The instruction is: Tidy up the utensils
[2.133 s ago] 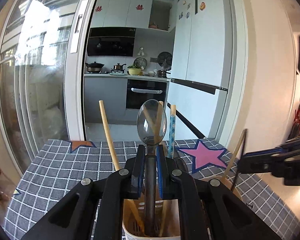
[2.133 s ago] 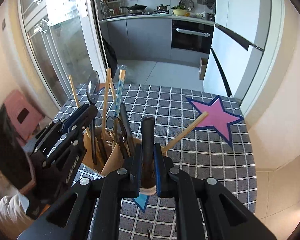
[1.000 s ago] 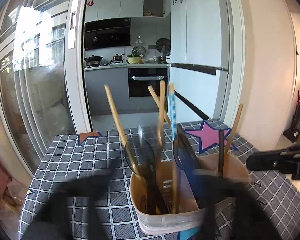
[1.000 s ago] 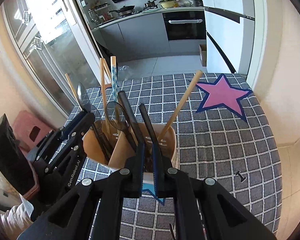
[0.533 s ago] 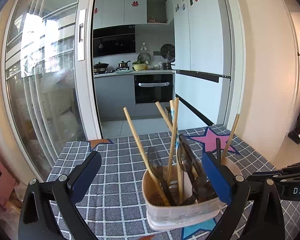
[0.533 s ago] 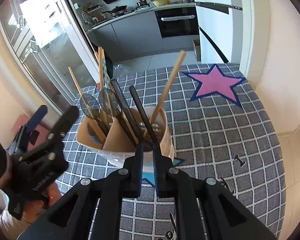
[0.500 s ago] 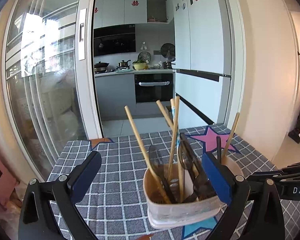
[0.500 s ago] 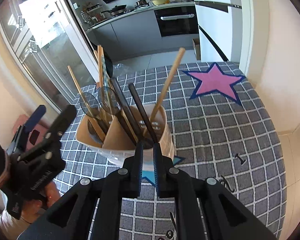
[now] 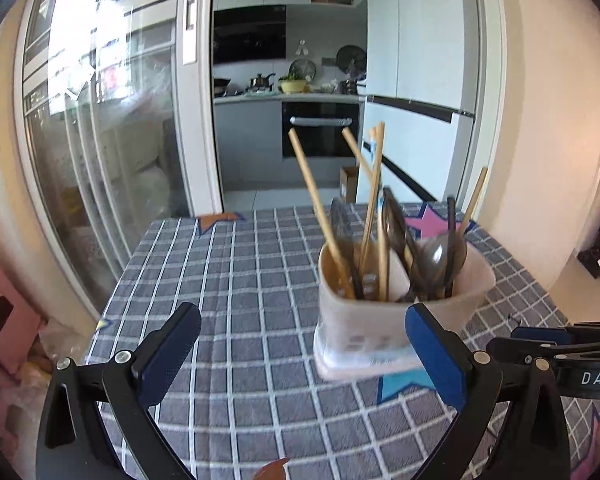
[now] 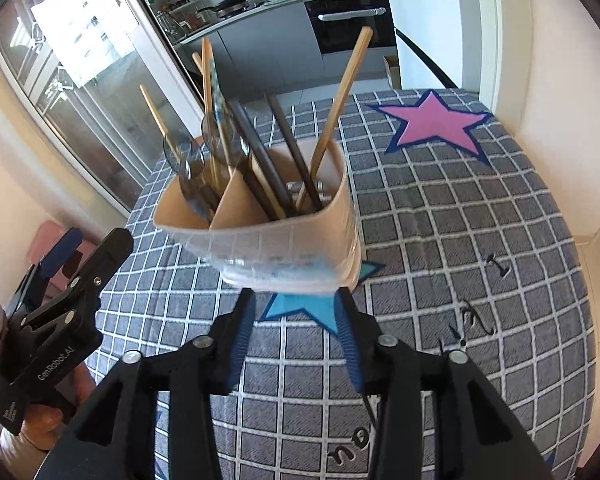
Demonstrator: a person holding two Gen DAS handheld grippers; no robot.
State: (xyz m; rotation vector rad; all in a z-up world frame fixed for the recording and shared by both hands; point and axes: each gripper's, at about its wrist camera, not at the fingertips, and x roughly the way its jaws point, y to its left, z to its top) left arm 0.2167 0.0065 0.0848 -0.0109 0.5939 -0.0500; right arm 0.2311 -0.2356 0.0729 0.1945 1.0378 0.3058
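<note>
A translucent two-compartment utensil holder [image 9: 364, 332] [image 10: 268, 240] stands on the checked tablecloth [image 9: 244, 280]. It holds wooden chopsticks [image 9: 316, 196] [image 10: 340, 92], dark chopsticks [image 10: 292, 152] and metal spoons [image 9: 436, 256] [image 10: 188, 172]. My left gripper [image 9: 300, 352] is open and empty, in front of and left of the holder. My right gripper [image 10: 296, 332] is open and empty, just in front of the holder's base. The left gripper also shows in the right wrist view [image 10: 72, 280], and the right gripper at the right edge of the left wrist view [image 9: 560, 344].
The tablecloth [image 10: 460, 240] has a pink star [image 10: 432, 124] at the far side and a blue star [image 10: 300, 304] under the holder. A glass sliding door [image 9: 100, 140] stands to the left, the kitchen behind. A wall [image 9: 548, 120] runs along the right.
My right gripper has opened, releasing the dark utensil into the holder, and pulled back. My left gripper, open since half a second ago, has moved back and left; the spoon stands in the holder.
</note>
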